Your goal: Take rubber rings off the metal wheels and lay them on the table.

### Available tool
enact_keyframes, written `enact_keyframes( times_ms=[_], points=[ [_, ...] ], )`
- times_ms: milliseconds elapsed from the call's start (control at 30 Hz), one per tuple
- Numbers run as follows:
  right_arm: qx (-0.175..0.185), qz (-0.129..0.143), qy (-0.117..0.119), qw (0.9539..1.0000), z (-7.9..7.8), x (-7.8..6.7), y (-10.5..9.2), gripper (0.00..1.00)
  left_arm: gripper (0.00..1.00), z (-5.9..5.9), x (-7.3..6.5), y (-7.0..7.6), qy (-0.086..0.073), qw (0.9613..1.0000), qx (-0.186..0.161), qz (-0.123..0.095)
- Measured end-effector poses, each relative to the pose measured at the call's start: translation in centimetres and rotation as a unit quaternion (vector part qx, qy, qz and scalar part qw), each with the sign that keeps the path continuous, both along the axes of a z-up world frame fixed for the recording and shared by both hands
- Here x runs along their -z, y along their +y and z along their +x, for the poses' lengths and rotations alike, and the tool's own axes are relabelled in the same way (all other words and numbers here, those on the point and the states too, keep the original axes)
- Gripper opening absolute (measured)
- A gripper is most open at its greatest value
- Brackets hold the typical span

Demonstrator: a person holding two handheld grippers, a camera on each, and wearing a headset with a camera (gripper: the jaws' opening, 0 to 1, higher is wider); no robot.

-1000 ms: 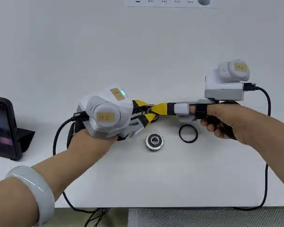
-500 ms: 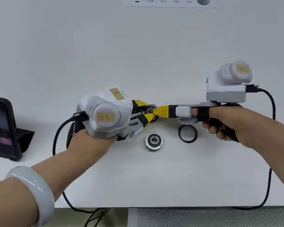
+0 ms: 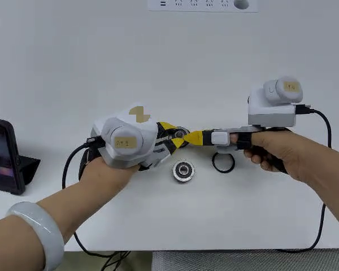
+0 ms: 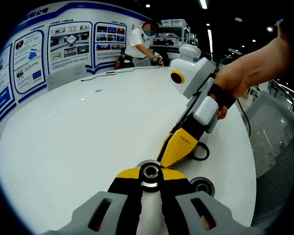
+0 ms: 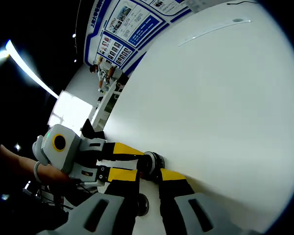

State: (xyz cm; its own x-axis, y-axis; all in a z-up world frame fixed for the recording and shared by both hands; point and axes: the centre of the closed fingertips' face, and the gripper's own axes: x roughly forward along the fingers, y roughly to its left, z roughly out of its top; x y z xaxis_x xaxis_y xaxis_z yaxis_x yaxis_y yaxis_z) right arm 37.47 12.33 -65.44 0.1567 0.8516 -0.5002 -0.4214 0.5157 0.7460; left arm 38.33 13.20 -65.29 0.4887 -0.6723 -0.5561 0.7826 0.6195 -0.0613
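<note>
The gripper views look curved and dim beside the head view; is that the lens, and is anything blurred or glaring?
Head view: even light, soft shadows on the table, sharp. Left gripper view: fisheye curves the table's edge, ceiling lamps glare, the metal wheel is crisp. Right gripper view: rolled sideways, table washed out.

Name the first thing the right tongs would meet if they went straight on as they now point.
The metal wheel clamped in the left tongs. The right tongs sit with their tips at its rim, though actual contact is unclear.
</note>
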Motion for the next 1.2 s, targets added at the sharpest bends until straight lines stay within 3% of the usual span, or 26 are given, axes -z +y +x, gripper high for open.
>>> enact_keyframes(
  times_ms=[367,833,1200],
  points=[
    [0.0,0.0,-0.004,1.0,-0.07,-0.28,-0.13,0.16,0.13,0.01,0.09,0.0,0.0,1.0,0.0,0.0],
    [0.009,-0.017,-0.006,0.9998,0.38,0.48,-0.64,0.04,0.13,-0.02,0.08,0.02,0.0,1.0,0.001,-0.001],
    [0.013,-0.018,-0.005,0.9997,0.4,0.39,-0.7,0.02,0.13,-0.07,0.0,-0.03,-0.001,1.0,0.002,0.0]
  ],
)
